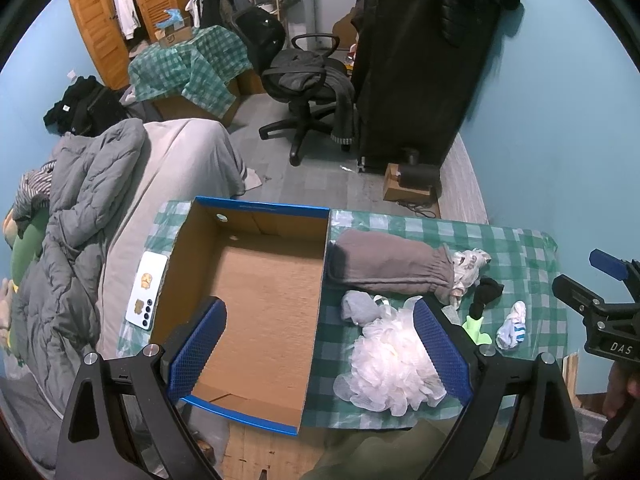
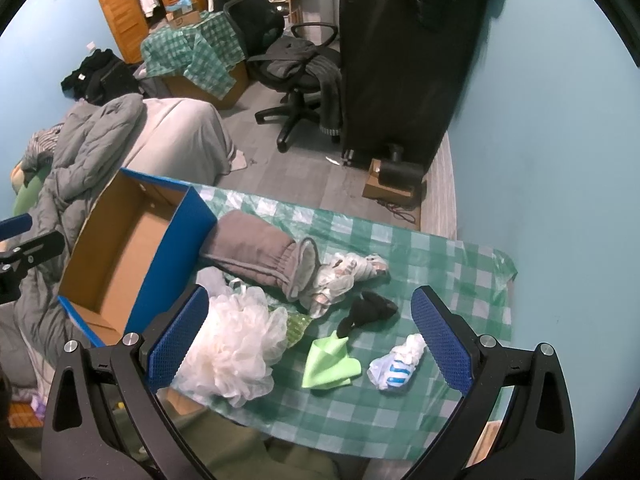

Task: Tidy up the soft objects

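Note:
An open blue cardboard box (image 1: 256, 300) (image 2: 120, 256) with nothing inside stands on the left of a green checked tablecloth (image 1: 520, 248) (image 2: 400, 400). To its right lie a white mesh bath pouf (image 1: 392, 364) (image 2: 236, 356), a rolled grey-brown garment (image 1: 392, 264) (image 2: 256, 248), a patterned white cloth (image 1: 468, 268) (image 2: 348, 276), a black sock (image 1: 484, 292) (image 2: 368, 308), a green cloth (image 1: 474, 326) (image 2: 328, 364), a white and blue sock (image 1: 512, 326) (image 2: 396, 364) and a grey sock (image 1: 358, 308). My left gripper (image 1: 320, 348) is open above the box's right wall. My right gripper (image 2: 308, 352) is open above the pouf and cloths.
A white phone (image 1: 146, 292) lies left of the box. A bed with a grey quilt (image 1: 80, 220) is on the left. An office chair (image 1: 308, 80), a black wardrobe (image 1: 424, 60) and a small wooden box (image 1: 404, 184) stand on the floor beyond the table.

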